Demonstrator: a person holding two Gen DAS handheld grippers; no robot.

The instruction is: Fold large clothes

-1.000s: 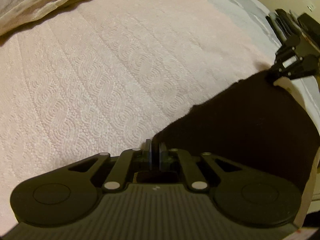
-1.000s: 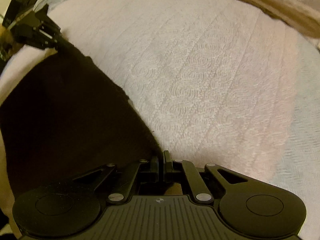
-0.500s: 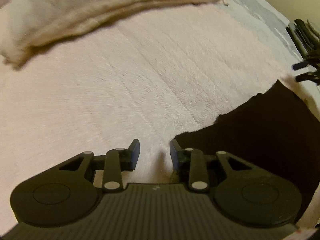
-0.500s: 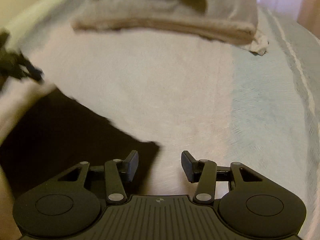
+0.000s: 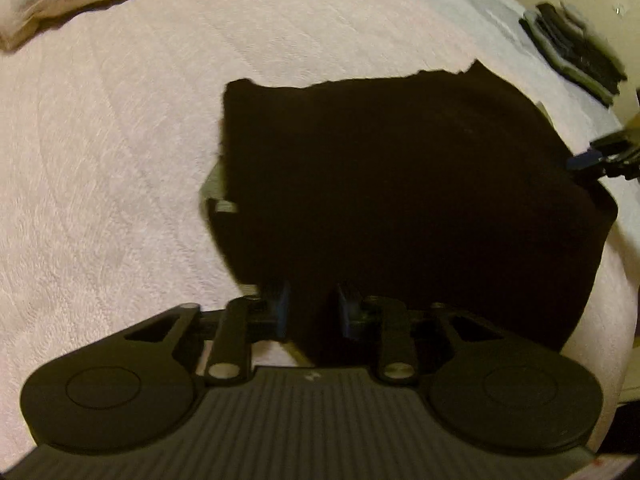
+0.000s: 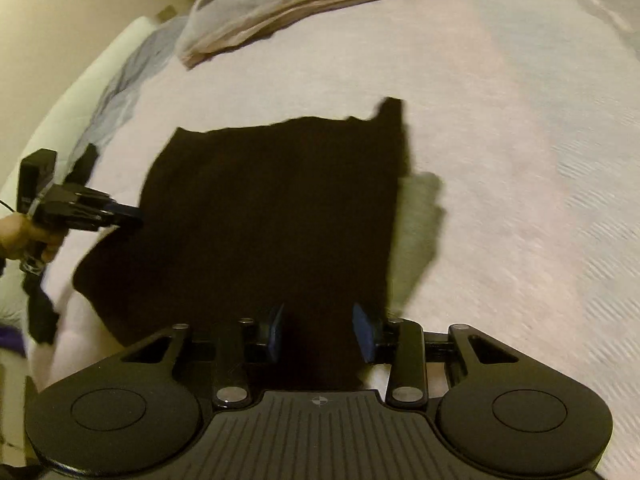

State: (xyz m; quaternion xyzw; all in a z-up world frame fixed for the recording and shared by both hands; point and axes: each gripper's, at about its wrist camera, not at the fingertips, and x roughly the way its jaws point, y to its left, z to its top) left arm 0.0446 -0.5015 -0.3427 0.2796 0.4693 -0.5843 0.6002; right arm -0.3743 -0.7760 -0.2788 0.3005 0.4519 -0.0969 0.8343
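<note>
A wide bed (image 5: 120,140) spread with a pale quilted coverlet (image 6: 500,160) carries everything. A black garment (image 5: 380,184) lies flat on it, roughly squared, one corner poking up at the far edge. Beyond, folded beige bedding (image 6: 320,4) is heaped along the far side, and a small stack of dark folded clothes (image 5: 576,52) sits near the wall
</note>
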